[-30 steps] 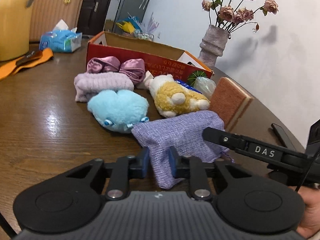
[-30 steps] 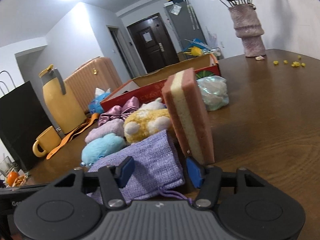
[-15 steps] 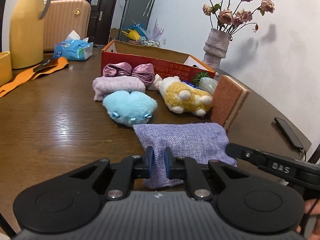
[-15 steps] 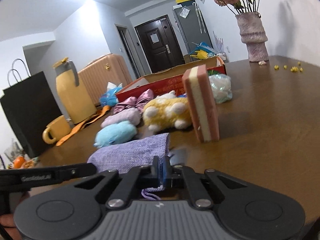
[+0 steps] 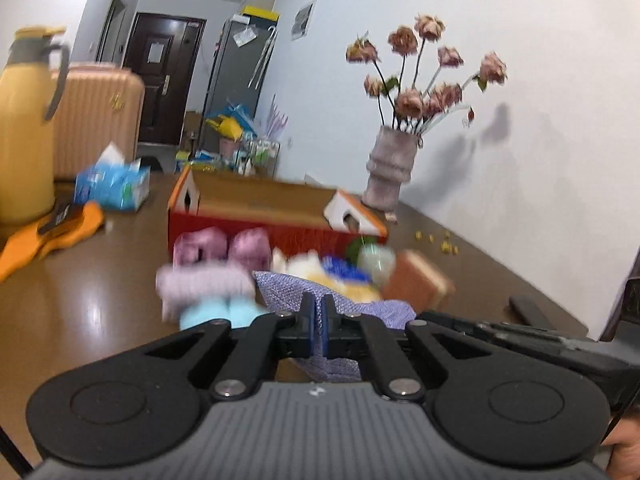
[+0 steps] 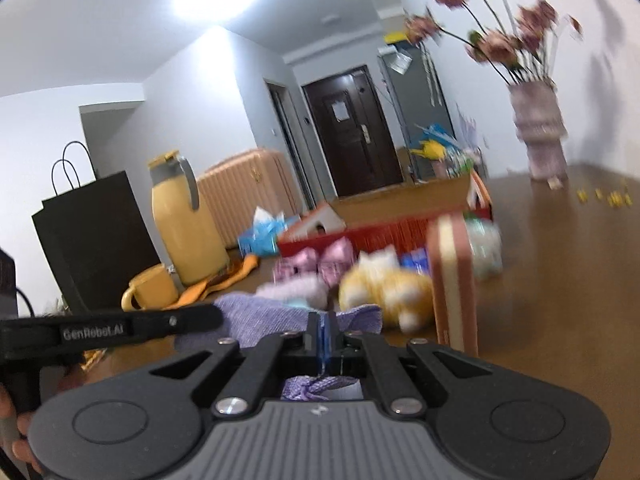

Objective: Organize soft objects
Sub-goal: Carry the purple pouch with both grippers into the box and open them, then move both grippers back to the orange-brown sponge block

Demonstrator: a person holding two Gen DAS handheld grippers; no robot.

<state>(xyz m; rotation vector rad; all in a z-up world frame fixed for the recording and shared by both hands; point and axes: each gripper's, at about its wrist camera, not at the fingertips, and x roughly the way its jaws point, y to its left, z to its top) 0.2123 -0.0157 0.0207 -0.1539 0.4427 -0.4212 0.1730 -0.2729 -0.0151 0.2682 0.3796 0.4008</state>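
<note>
A purple woven pouch [image 5: 288, 286] hangs lifted off the brown table [image 5: 80, 320], held at two edges. My left gripper [image 5: 318, 308] has its jaws closing tight on the fabric of one edge. My right gripper [image 6: 326, 328] is shut on the other edge of the pouch [image 6: 260, 316], whose drawstring shows below the pads. Behind the pouch lie a blue plush [image 5: 218, 312], a lilac towel [image 5: 200, 284], a satin scrunchie [image 5: 224, 244], a yellow plush [image 6: 384, 288] and an upright pink sponge [image 6: 452, 280]. An open red cardboard box [image 5: 256, 200] stands behind them.
A vase of dried roses [image 5: 390, 172] stands at the back right by the wall. On the left are a yellow jug [image 5: 24, 128], a tissue pack [image 5: 112, 186], an orange strap [image 5: 52, 228], a yellow mug [image 6: 150, 288] and a black bag [image 6: 92, 240]. A phone [image 5: 528, 308] lies near the right edge.
Both grippers have shut on the purple pouch and risen with it, so it no longer lies flat on the table. The pile behind now sits lower in both views.
</note>
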